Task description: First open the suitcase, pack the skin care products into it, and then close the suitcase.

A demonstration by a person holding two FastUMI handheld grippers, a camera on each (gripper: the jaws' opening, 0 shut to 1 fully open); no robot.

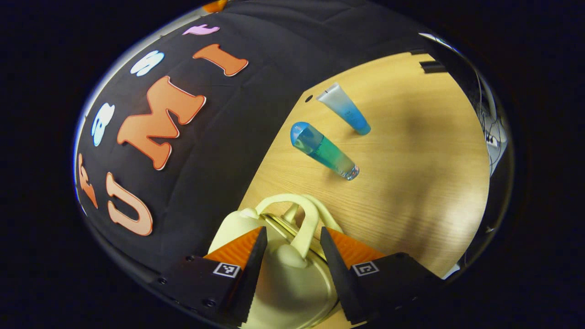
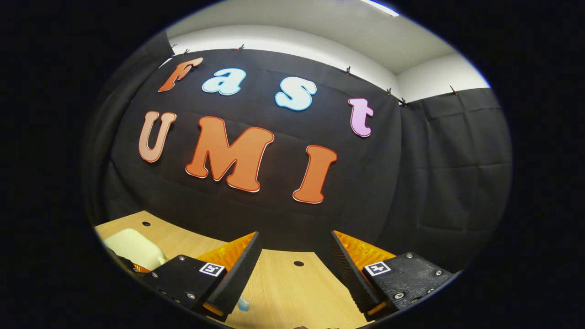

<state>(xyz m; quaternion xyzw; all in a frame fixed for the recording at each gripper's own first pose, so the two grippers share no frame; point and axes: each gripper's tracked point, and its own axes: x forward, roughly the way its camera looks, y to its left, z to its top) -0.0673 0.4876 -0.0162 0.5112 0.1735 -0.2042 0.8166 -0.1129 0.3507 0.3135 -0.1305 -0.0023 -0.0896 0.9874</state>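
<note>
Suitcase (image 1: 292, 278) handle (image 1: 305, 226) between spread left gripper (image 1: 292, 240) fingers, ungrasped; right gripper (image 2: 296, 249) fingers spread, empty.

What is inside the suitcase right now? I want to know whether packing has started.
Its inside is hidden: the cream suitcase looks shut, between the left gripper's open fingers. Two skin care tubes lie outside it on the table.

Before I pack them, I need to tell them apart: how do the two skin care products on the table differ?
The bottle is thicker, clear blue-green, with a rounded blue cap; the tube is slimmer, frosted white fading to blue. The bottle lies nearer the cream suitcase; the tube lies farther off. Both lie flat on the wooden table, apart, roughly parallel.
</note>
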